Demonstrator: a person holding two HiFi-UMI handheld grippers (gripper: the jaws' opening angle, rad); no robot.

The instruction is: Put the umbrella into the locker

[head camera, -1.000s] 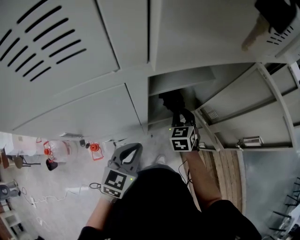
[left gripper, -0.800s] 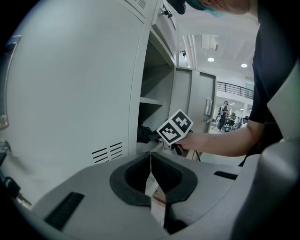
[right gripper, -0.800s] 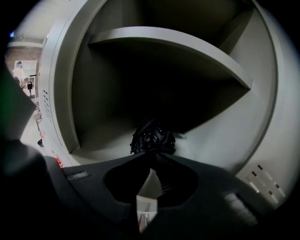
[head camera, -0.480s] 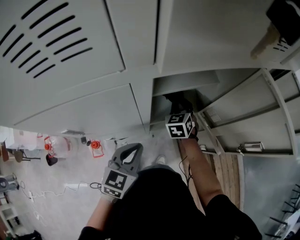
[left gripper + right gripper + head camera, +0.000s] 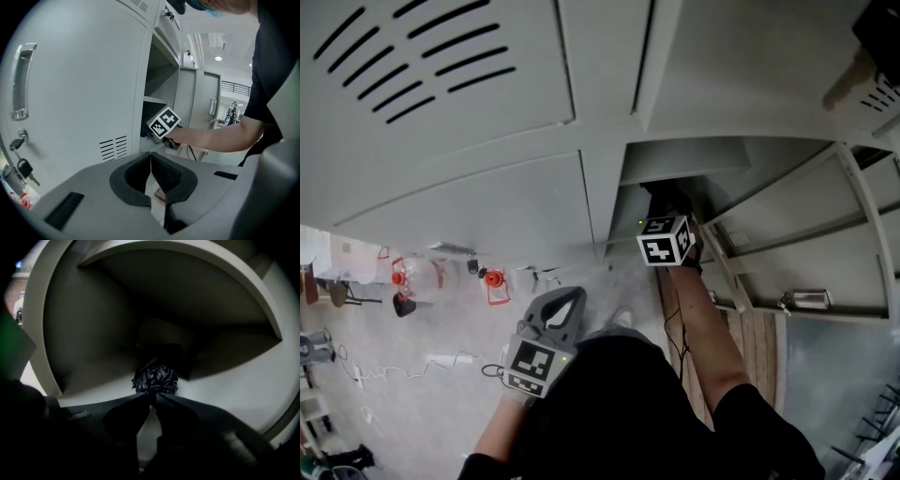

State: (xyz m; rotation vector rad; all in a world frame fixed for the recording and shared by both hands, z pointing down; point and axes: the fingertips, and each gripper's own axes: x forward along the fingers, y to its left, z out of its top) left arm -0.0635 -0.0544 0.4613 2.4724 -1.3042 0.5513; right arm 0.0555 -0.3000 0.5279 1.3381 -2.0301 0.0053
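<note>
The black folded umbrella (image 5: 155, 377) lies end-on inside the open grey locker compartment (image 5: 108, 376), on its floor. My right gripper (image 5: 153, 393) is shut on the umbrella's near end. In the head view the right gripper (image 5: 664, 202) reaches into the dark opening of the locker (image 5: 684, 173), with its marker cube just outside; the umbrella (image 5: 661, 192) shows only as a dark shape there. My left gripper (image 5: 565, 300) hangs low beside my body, outside the locker. The left gripper (image 5: 151, 157) is shut, with nothing in it.
The compartment's door (image 5: 811, 220) stands swung open to the right. Closed vented locker doors (image 5: 441, 112) fill the left. Keys (image 5: 21, 166) hang from a lock beside a handle (image 5: 21, 79). Red items (image 5: 492, 281) and cables (image 5: 394, 370) lie on the floor; a wooden pallet (image 5: 759, 347) is at the right.
My right gripper has pushed further into the locker compartment with the umbrella. The left gripper has stayed where it was.
</note>
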